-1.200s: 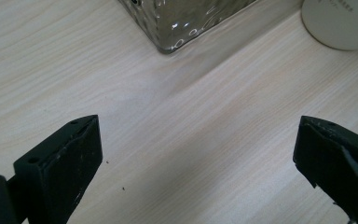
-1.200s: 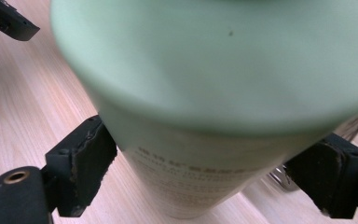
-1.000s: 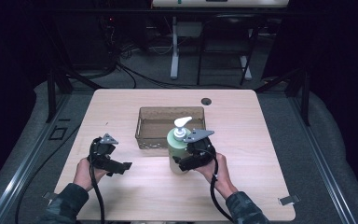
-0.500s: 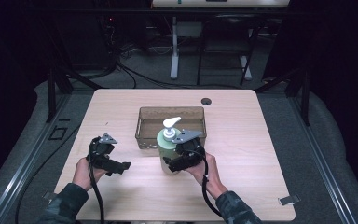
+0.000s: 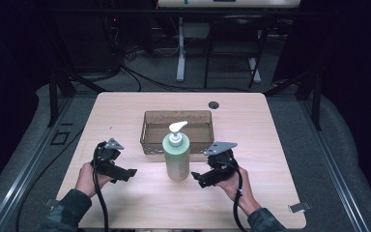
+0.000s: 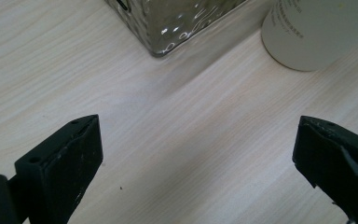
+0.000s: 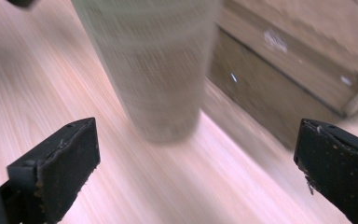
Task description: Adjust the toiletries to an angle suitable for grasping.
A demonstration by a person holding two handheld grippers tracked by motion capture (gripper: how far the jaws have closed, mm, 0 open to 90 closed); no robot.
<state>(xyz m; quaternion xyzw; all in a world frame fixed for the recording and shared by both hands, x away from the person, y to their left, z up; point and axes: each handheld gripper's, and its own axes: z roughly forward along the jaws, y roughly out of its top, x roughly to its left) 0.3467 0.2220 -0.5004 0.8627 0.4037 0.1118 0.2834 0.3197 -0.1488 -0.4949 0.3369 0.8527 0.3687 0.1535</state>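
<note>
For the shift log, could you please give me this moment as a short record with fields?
Surface: light wood-grain table
Bottle: pale green plastic pump bottle with white dispenser, upright on the table, just in front of the tray
Tray: clear brownish rectangular plastic tray, nothing visible inside
Left gripper: open, beside the bottle, apart from it
Right gripper: open, jaws wide, close to the bottle, not touching
Bottle held: no
</note>
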